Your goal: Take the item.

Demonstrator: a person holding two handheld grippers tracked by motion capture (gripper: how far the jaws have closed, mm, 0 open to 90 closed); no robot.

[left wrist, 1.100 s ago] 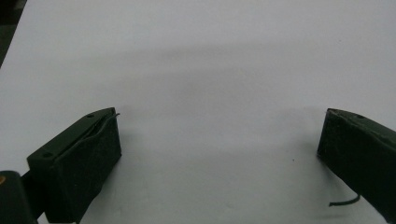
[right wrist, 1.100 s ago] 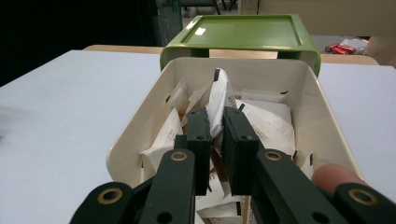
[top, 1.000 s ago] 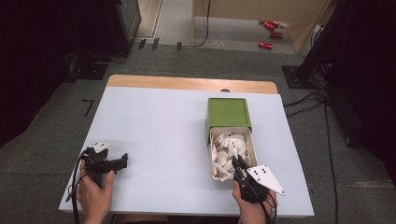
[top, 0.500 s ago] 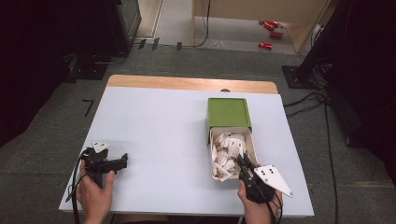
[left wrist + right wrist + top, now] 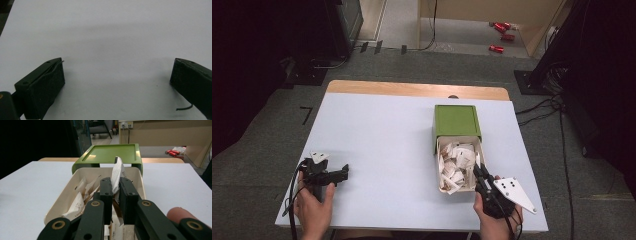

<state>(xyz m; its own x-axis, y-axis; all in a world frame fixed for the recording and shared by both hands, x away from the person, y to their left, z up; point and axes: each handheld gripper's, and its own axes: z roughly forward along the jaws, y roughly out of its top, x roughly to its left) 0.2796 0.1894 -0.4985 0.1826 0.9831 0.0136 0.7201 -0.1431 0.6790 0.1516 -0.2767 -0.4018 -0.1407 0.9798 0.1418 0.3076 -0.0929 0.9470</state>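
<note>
Back toward the person comes the right hand, only a touch, compared with a second ago: the right tongs [image 5: 478, 169] now sit at the near right corner of the cream box [image 5: 441, 170] rather than further in over the pile. And look at the right gripper view: the tongs [image 5: 115, 185] are clenched on a white paper packet [image 5: 117, 173], the slip standing almost upright between the two black jaws with its top edge poking above them. That packet is held just over the near end of the cream box [image 5: 75, 182], among the other paper packets [image 5: 458, 162] heaped inside.

Over to the box itself: it is a drawer-like tray pulled out toward the person from under a green lid [image 5: 456, 120], which covers the far end. In the right gripper view the green lid [image 5: 112, 153] rises right behind the held slip. Box and lid stand on the right half of the white surface [image 5: 382, 145].

On the other side, no change at all from the earlier picture. The left tongs [image 5: 343, 172] rest low at the near left corner of the surface, well apart from the box, pointing across toward it. Seen along their own jaws, the left tongs [image 5: 116, 77] are released, jaws set wide, bare white surface [image 5: 112, 32] between them.
</note>
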